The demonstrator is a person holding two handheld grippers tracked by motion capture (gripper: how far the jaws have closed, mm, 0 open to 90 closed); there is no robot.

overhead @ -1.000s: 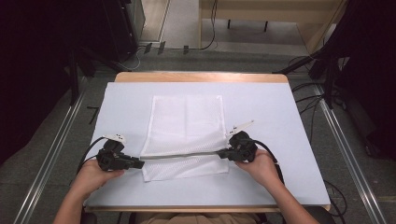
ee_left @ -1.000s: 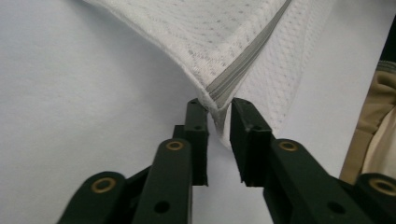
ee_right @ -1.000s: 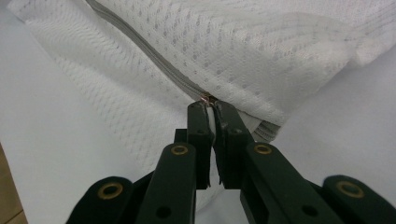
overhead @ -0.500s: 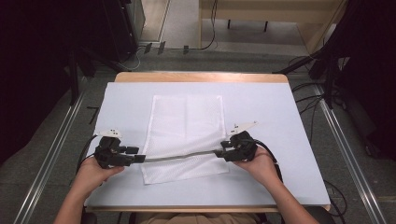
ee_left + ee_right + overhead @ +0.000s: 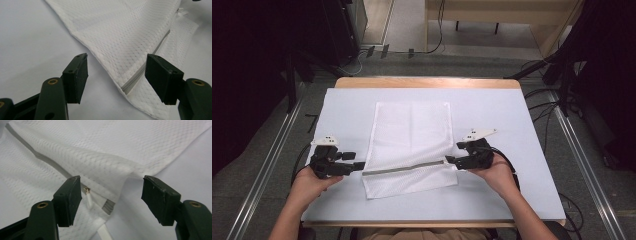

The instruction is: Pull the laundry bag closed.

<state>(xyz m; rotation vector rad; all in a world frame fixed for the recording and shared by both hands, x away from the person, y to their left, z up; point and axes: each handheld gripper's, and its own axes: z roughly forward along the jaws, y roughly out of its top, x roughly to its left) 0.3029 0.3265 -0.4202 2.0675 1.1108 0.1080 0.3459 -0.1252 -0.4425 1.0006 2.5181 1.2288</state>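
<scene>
A dim room with grey floor surrounds a white counter (image 5: 522,120). A white mesh bag (image 5: 412,135) lies flat at its middle, zipper (image 5: 404,169) running across near the bag's front edge. The left claw (image 5: 360,165) sits released just beside the bag's left edge; the right claw (image 5: 450,161), also released, sits at the zipper's right end. The bag looks light, limp and thin; corners or zipper tape seem the best holds. The right gripper view reveals the small pull tab (image 5: 88,196); the left gripper view shows the zipper's closed end.
</scene>
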